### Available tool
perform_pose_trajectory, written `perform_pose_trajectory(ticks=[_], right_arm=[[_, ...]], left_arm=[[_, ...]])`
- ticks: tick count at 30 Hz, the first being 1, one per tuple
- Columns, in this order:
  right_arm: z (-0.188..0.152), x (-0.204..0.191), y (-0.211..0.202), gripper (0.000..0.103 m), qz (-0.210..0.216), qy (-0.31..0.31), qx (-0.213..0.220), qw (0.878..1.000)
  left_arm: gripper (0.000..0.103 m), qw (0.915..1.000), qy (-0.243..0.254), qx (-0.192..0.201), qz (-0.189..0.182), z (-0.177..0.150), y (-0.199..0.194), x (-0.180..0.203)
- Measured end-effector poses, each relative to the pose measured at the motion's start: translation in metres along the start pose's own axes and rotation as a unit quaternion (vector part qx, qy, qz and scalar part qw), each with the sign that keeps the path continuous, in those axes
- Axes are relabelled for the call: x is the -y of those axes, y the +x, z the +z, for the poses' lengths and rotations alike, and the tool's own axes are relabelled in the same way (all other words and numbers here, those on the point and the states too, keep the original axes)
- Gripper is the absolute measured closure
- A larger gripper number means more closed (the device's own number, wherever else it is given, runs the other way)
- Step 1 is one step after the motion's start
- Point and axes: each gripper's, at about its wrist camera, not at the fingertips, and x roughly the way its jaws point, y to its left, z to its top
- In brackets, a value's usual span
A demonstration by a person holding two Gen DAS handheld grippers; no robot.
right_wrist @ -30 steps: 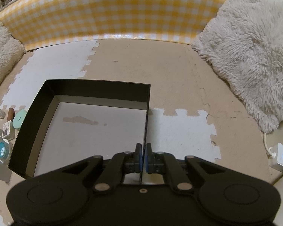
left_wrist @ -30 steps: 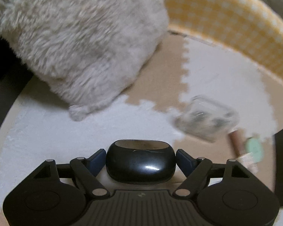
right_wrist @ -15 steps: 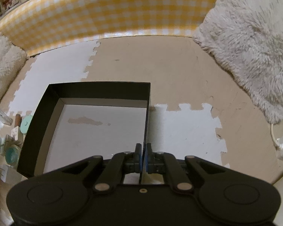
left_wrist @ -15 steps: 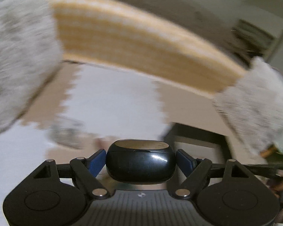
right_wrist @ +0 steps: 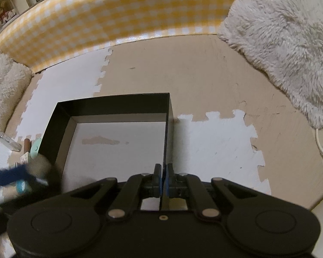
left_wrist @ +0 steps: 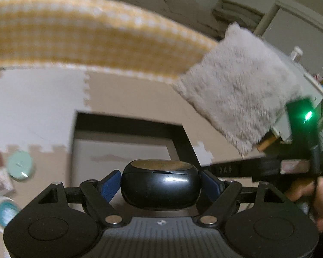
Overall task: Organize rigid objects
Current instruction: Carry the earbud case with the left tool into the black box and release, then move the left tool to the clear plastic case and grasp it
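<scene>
Here, going left to right: small round tins are lying on the foam mat, just left of the black box. My left gripper is grasping a glossy black case between its blue pads, holding it in the air before the box's near left part. The box is sitting open, its pale floor bare. My right gripper is pinching the box's thin right wall, jaws clenched. A furry cushion is resting far right.

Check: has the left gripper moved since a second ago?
Yes. The left gripper, shut on the black case, swung from the fluffy cushion at the left toward the black box.
</scene>
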Motion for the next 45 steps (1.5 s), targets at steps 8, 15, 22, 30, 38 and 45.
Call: perform_pose_trajectory(ticks=[8,15,22,30,38,45], right_arm=[[0.000,0.009,0.000,0.098,0.028,0.019,-0.006,0.999],[0.001,0.012,0.001,0.097,0.036,0.026,-0.008,0.999],[0.001,0.014,0.001,0.097,0.040,0.030,-0.008,0.999],[-0.001,0.014,0.000,0.097,0.043,0.021,-0.003,0.999],[-0.002,0.010,-0.001,0.097,0.036,0.008,0.000,0.999],[-0.003,0.008,-0.001,0.097,0.029,0.002,0.002,1.000]], left_arm=[[0.022,0.9986,-0.028,-0.043,-0.012,-0.014,0.036,0.012],[0.020,0.9967,-0.044,-0.066,-0.013,-0.015,0.051,0.016],[0.004,0.9967,-0.038,-0.071,-0.014,-0.013,0.040,0.018],[0.000,0.9970,0.034,-0.068,0.013,-0.008,0.009,0.025],[0.000,0.9931,0.105,-0.042,0.032,-0.009,-0.029,0.033],[0.000,0.9913,0.123,0.003,0.048,0.005,-0.068,0.021]])
